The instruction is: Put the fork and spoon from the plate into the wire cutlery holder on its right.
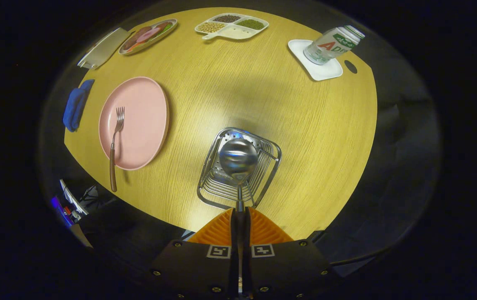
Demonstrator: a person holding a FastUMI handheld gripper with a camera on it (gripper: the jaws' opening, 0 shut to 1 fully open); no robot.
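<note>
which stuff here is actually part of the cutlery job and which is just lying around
Job:
- spoon, clamped in the claw, over the wire cutlery holder
- fork, on the pink plate

Lying about:
- blue cloth
- divided dish
- food tray
- bottle on white coaster

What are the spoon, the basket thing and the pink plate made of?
The spoon, pinched in the gripper, looks like polished metal: it mirrors light. The wire cutlery holder seems shiny steel wire. The pink plate looks matte, maybe plastic or ceramic; I can't tell which.
</note>
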